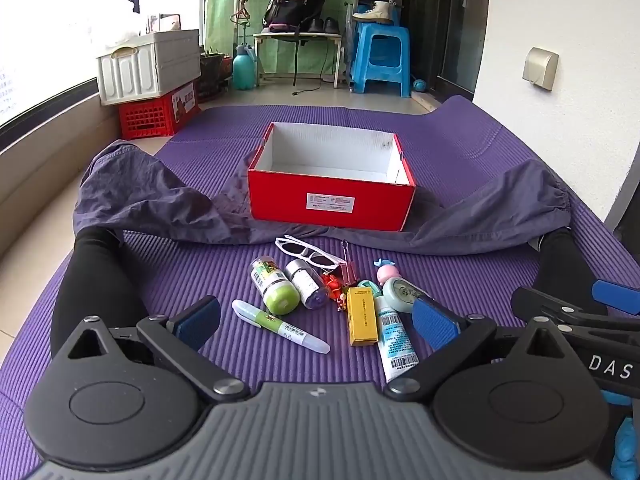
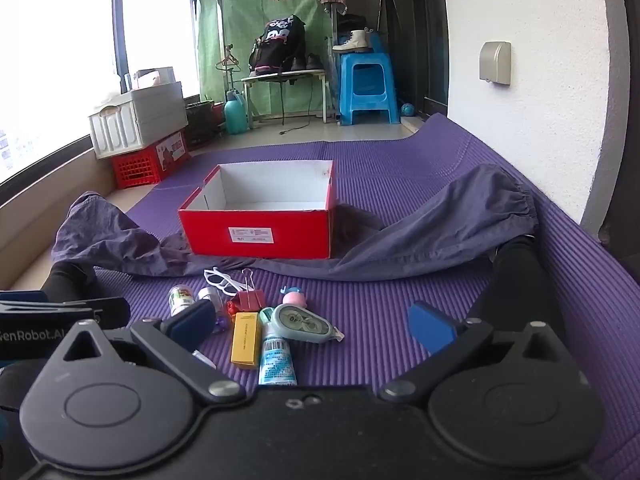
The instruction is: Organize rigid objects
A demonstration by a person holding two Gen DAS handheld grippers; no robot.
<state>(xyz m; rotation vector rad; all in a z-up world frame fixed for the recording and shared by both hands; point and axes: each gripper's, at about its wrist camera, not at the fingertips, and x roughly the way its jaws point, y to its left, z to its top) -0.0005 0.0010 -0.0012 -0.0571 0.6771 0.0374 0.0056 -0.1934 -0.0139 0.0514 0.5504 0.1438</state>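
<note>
Small objects: a cluster is laid on the purple mat (image 1: 460, 168), just in front of the red box (image 1: 330, 204) and between the person's legs (image 1: 96, 276).
Items seen: white sunglasses (image 1: 306, 255), a green-capped bottle (image 1: 275, 285), a second small bottle (image 1: 306, 288), a white and green pen (image 1: 280, 326), a yellow box (image 1: 362, 316), a white tube (image 1: 396, 344), a correction tape (image 2: 302, 323), a pink toy (image 1: 387, 271) and red binder clips (image 2: 250, 299).
Contact: the yellow box and the white tube are laid side by side, touching; the two bottles are lying close together.
Red box: it is open at the top, white inside, and nothing is seen in it; a white label is carried on its front wall.
Grey cloth (image 1: 160, 196): it is spread under and around the box, across both legs.
Left gripper (image 1: 316, 320): the fingers are spread wide above the cluster; nothing is held between them.
Right gripper (image 2: 310, 324): the fingers are also spread wide, over the tube and the tape; nothing is gripped.
Background: a white crate (image 1: 148, 66) is stacked on a red crate (image 1: 158, 114), and a blue stool (image 1: 380, 60) is placed near the wall.
</note>
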